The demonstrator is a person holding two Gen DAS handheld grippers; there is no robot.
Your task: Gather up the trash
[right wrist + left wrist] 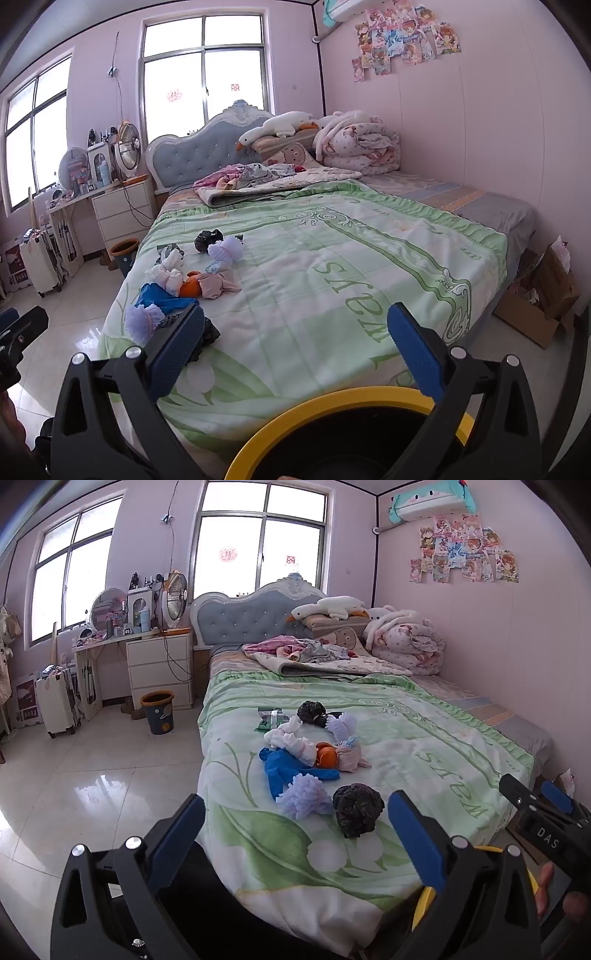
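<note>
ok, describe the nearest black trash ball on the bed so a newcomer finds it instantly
Start at the green floral blanket covering the bed. A cluster of trash lies on it; the black crumpled bag ball is the piece closest to the foot edge, beside a lilac ruffled wad. It is bigger and nearer than the other black ball farther up.

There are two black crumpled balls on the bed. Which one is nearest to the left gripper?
The black ball beside the near lilac foam net, just ahead of the left gripper. The other black ball lies farther up the bed.

Black crumpled bag (207, 338) half behind the right claw's finger; yellow-rimmed bin (332, 402) cut off below.
</note>
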